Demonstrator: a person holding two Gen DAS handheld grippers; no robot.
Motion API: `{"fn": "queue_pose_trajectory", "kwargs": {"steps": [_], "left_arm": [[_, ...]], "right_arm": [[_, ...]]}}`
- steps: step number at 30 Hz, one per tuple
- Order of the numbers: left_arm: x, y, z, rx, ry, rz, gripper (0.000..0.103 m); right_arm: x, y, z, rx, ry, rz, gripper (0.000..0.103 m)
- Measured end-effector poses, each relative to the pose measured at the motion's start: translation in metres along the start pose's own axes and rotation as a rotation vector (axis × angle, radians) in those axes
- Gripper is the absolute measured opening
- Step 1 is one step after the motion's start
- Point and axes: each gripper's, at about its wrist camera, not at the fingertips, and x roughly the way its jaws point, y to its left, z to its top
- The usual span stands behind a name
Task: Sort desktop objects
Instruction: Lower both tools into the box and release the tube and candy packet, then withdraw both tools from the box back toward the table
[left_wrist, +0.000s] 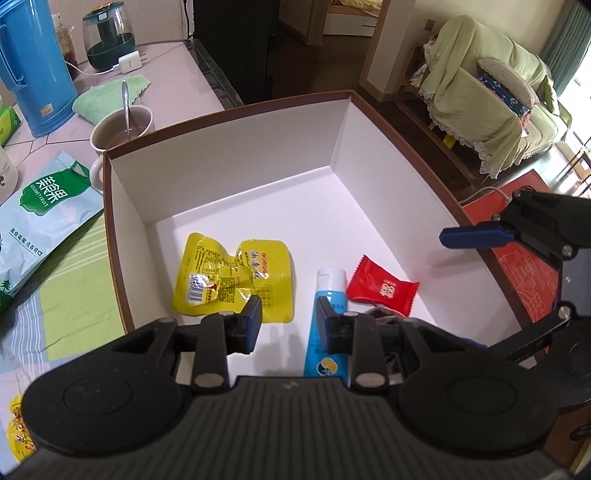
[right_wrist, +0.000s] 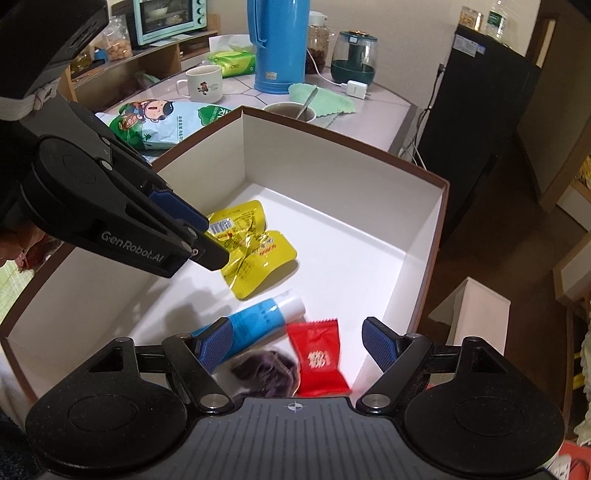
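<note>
Tiled counter (left_wrist: 177, 70) behind; white-lined box (left_wrist: 229, 177) with brown rim holds sorted items. Yellow foil pouch (left_wrist: 236, 277), blue tube (left_wrist: 327, 317), red candy wrapper (right_wrist: 317, 354) lie on box floor, just beside one another; dark soft thing (right_wrist: 266, 369) near candy. All likely light; foil crinkly, slippery, best pinched at edge seam; tube firmer, take mid-body. Left gripper (left_wrist: 290, 325) narrowly parted, nothing between. Right gripper (right_wrist: 295, 347) spread wide, empty. Box walls tall, far half of floor bare.

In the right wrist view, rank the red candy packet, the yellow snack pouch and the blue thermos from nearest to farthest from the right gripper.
1. Red candy packet: in the box, just ahead of the right gripper.
2. Yellow snack pouch: mid-box, farther in.
3. Blue thermos: on the table beyond the box.
</note>
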Motion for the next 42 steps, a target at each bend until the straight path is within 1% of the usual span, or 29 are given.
{"fn": "queue_pose_trajectory", "kwargs": {"steps": [2,10,17,28,33,36,38,42], "left_arm": [[-0.004,-0.003,-0.002,0.006,-0.007,0.000,0.030],[-0.023,-0.009,-0.013,0.019,-0.041,-0.005,0.032],[-0.047,-0.011,-0.024,0.027,-0.089,-0.011,0.035],[-0.089,-0.008,-0.049,0.055,-0.157,-0.044,0.040],[-0.112,0.003,-0.066,0.067,-0.189,-0.073,0.041],[-0.128,0.013,-0.079,0.074,-0.207,-0.078,0.041],[-0.139,0.021,-0.087,0.075,-0.218,-0.076,0.044],[-0.158,0.041,-0.106,0.068,-0.230,-0.083,0.046]], "right_arm": [[-0.005,0.002,-0.004,0.011,-0.002,-0.002,0.080],[-0.024,0.010,-0.016,0.058,-0.012,-0.024,0.080],[-0.039,0.020,-0.024,0.117,-0.035,-0.048,0.080],[-0.065,0.032,-0.037,0.315,-0.085,-0.114,0.080],[-0.076,0.040,-0.040,0.428,-0.104,-0.141,0.080],[-0.081,0.048,-0.040,0.490,-0.113,-0.142,0.080],[-0.083,0.055,-0.038,0.512,-0.115,-0.145,0.080],[-0.084,0.073,-0.033,0.527,-0.107,-0.164,0.080]]}}
